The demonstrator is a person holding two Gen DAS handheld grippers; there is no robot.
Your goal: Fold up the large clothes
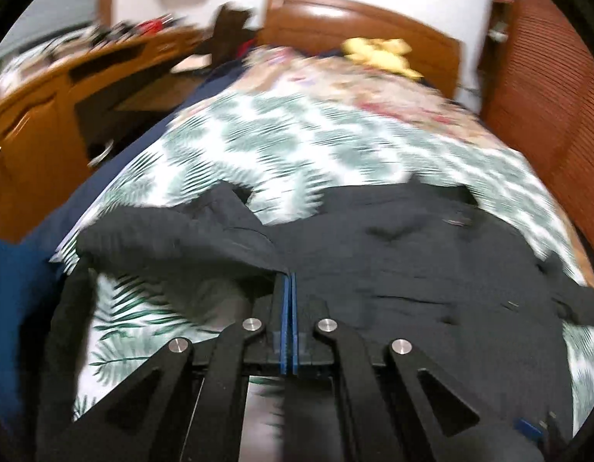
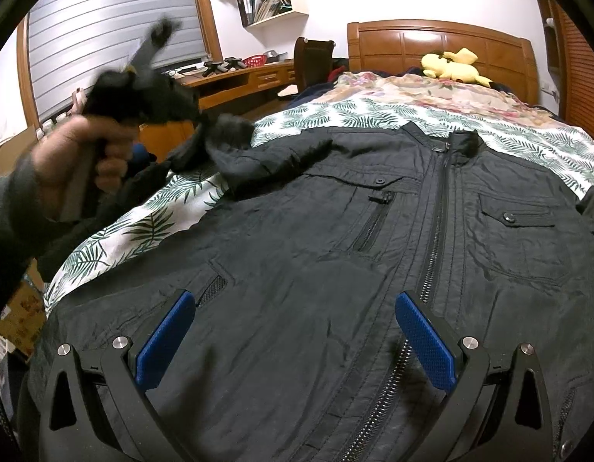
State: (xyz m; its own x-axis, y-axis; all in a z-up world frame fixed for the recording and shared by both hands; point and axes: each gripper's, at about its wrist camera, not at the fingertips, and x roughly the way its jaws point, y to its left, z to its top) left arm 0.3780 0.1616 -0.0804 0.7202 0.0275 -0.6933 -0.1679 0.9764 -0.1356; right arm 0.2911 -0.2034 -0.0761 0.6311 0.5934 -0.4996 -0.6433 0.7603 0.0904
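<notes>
Jacket (image 2: 335, 238) sleeve in left gripper (image 1: 289, 281)

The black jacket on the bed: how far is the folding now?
Done: the black jacket lies flat, front up, zipped. In hand: the left gripper is shut on its sleeve, lifting it. The right gripper hovers open above the front. Left: every fold.

My left wrist view smears with motion blur; right stays sharp, evenly lit, edges bending around the headboard (image 2: 439, 44).
</notes>
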